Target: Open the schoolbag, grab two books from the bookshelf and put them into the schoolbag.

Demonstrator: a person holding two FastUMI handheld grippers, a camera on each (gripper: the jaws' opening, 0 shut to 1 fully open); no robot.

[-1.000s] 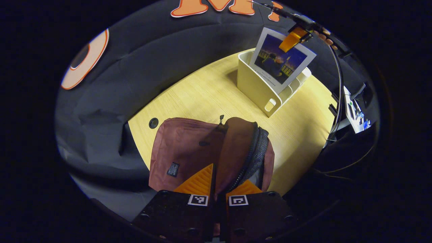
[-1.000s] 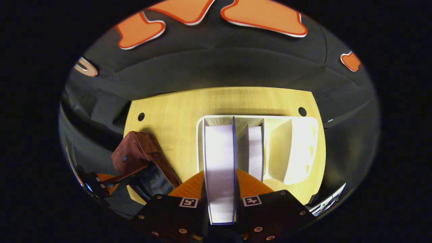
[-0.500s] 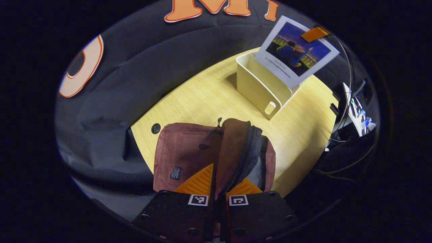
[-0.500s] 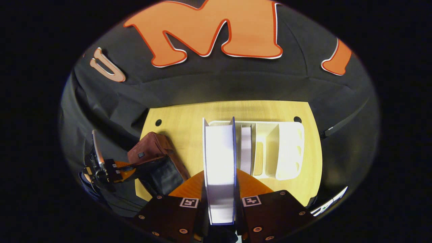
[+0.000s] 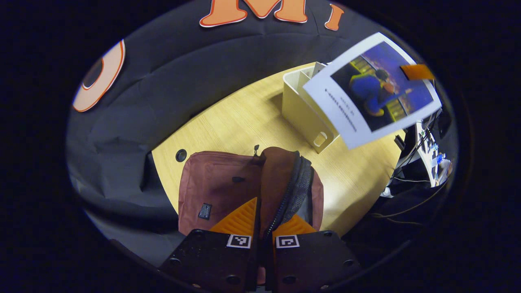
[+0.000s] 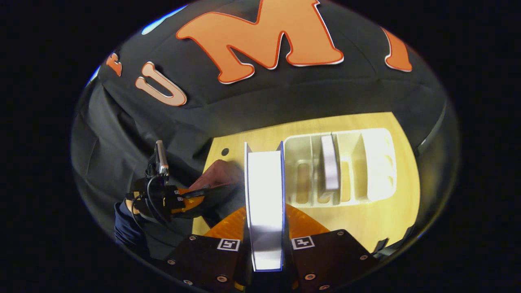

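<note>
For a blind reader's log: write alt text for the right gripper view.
The right tool grips a book edge-up, lifted clear of the white bookshelf, where one book remains. At left, the left tool holds the maroon schoolbag on the wooden table.

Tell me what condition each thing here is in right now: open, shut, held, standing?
Reddish-brown fabric schoolbag: lying on the table, zip open, flap pinched up.
Left gripper: shut on the schoolbag's flap.
White-bordered book with blue picture cover: in the air above the table, clear of the shelf.
Right gripper: shut on that book.
Cream plastic bookshelf: upright on the table.
Second white book: standing in a middle slot.
</note>
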